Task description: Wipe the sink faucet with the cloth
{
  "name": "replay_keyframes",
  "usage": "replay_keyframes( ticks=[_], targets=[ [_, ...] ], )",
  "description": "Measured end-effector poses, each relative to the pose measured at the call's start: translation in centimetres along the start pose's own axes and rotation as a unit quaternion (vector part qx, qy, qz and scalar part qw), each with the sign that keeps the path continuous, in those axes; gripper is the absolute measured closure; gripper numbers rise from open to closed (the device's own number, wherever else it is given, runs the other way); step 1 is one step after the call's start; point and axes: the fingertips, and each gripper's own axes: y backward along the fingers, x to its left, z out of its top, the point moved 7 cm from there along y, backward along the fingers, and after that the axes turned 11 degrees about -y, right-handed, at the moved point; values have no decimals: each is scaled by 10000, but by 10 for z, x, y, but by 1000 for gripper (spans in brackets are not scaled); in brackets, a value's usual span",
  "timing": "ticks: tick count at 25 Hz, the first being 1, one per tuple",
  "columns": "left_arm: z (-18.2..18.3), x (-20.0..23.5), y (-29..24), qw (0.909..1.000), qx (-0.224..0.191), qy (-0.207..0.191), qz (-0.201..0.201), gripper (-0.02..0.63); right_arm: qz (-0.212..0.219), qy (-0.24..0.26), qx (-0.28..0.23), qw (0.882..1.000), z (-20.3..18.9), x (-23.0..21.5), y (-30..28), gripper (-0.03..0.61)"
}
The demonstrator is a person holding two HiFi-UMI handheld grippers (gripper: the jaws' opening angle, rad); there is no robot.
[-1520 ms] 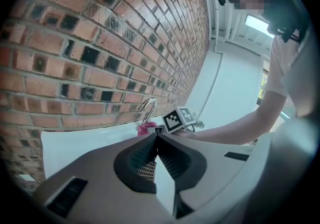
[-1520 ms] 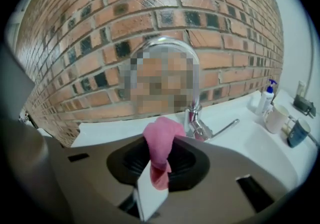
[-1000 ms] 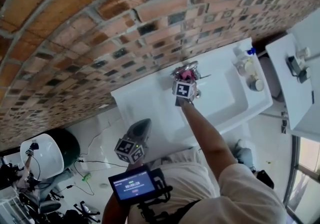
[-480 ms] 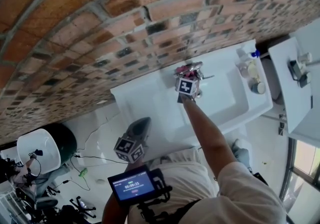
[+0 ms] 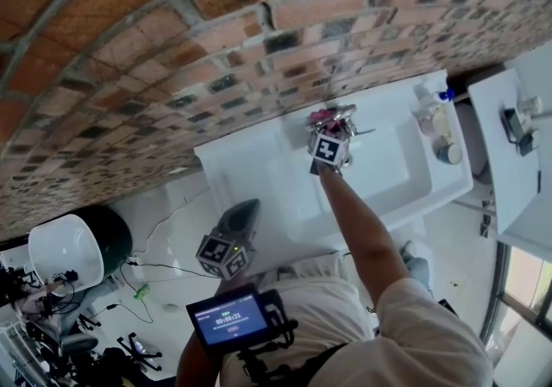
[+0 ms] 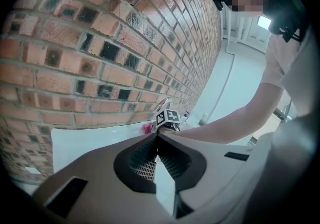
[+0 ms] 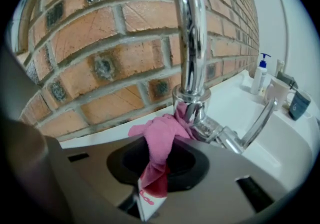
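**Pink cloth pressed to the base of the faucet**

The person's right arm [image 5: 358,221] is stretching straight out from the shoulder over the white ceramic sink [image 5: 401,183]; the right gripper [image 5: 329,128] at its end is pointing at the red brick wall [image 5: 172,49], with its marker cube facing up in the head view. The left gripper [image 5: 239,220] is hanging low and close to the body, well apart from the sink; in the left gripper view its jaws [image 6: 156,137] are pressing together with nothing between them, and it is looking along the wall toward the other gripper's cube.

The right gripper [image 7: 154,168] is clamping a crumpled pink cloth [image 7: 161,143]; the cloth's lower end is running down between the jaws, and its bunched upper end is pushing against the base of the curved chrome faucet [image 7: 192,43], just left of the thin chrome lever handle [image 7: 252,130]. From the head view the cloth [image 5: 320,115] is showing as a pink spot beside the faucet [image 5: 343,111], at the back edge of the sink.

On the counter at the sink's far right, a white pump bottle with a blue top [image 7: 259,76], a white cup [image 7: 276,94] and a dark cup [image 7: 300,104] are standing near one another; what they are holding is too small to tell.
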Motion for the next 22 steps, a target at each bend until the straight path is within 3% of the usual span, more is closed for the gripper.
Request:
replay_keyframes(
  ticks=[13,22],
  targets=[
    [-3,-6,5,9999,-101,2,55,625,63,335,-449,9984,19,-6,26,489],
    [-1,-13,9,9999,-118,-69,92,625,263,411,-485,9976,24,-11,38,488]
  ],
)
